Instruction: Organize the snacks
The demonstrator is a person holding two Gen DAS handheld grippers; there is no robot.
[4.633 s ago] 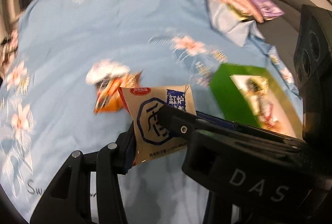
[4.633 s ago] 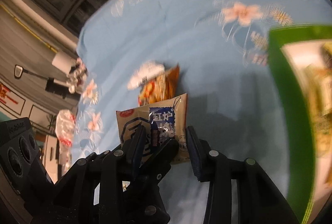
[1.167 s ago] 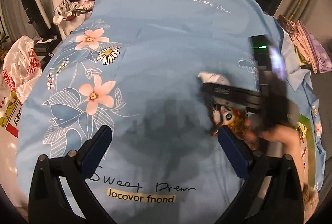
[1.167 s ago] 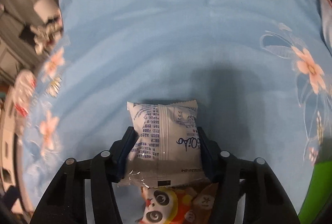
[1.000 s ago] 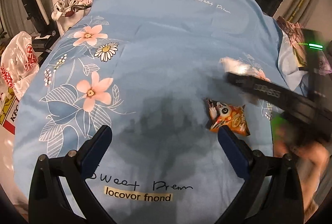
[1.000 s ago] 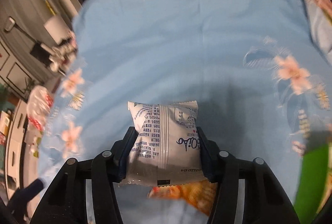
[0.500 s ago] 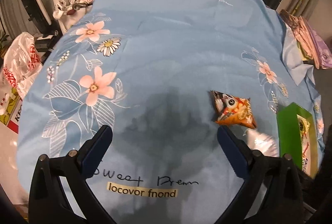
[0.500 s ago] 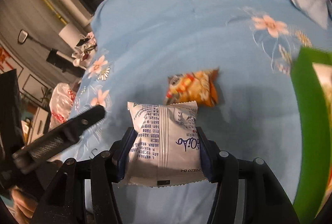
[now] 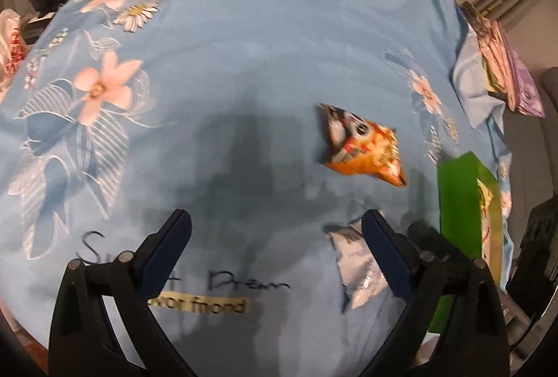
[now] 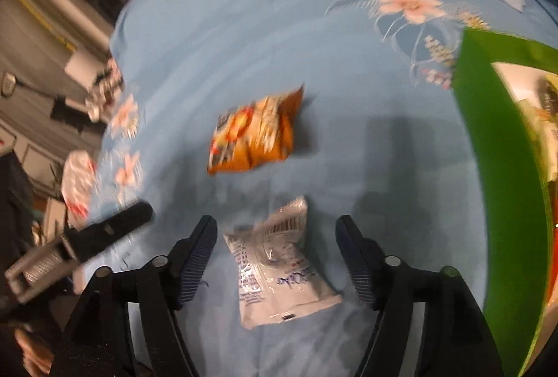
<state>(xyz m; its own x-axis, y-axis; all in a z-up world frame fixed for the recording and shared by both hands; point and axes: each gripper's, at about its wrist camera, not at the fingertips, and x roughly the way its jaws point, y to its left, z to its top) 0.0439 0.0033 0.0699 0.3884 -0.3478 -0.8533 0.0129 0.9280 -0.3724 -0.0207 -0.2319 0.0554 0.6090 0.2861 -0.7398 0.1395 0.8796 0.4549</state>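
– What's the right gripper [image 10: 275,249] doing?

– Its jaws just went wider. The white snack pack [image 10: 279,267] sits btw them on the blue cloth [image 10: 279,45], but the pads aren't touching it. There's a gap on both sides, so it's let go.

– And the left gripper [image 9: 275,239]?

– Wide open w/ nothing in it. Jaws just came in a tiny bit, only blue cloth btw them. From the left cam the white pack [image 9: 359,267] lies just beside its right-hand finger, partly hidden behind it.

– Where's the orange one?

– The orange snack bag [image 10: 256,134] lies flat on the cloth, a bit past the white pack, not touching it. From the left cam the orange bag [image 9: 364,145] is up and to the right of the open jaws, near a pink flower print.

– The green thing?

– A green box [image 10: 495,146] at the right side of the bed, near both packs. Something's inside it, too blurry to tell what.

– Anything else?

– A pile of folded stuff, pink and purple [image 9: 505,70], at the far right edge. The pics are a bit blurry.
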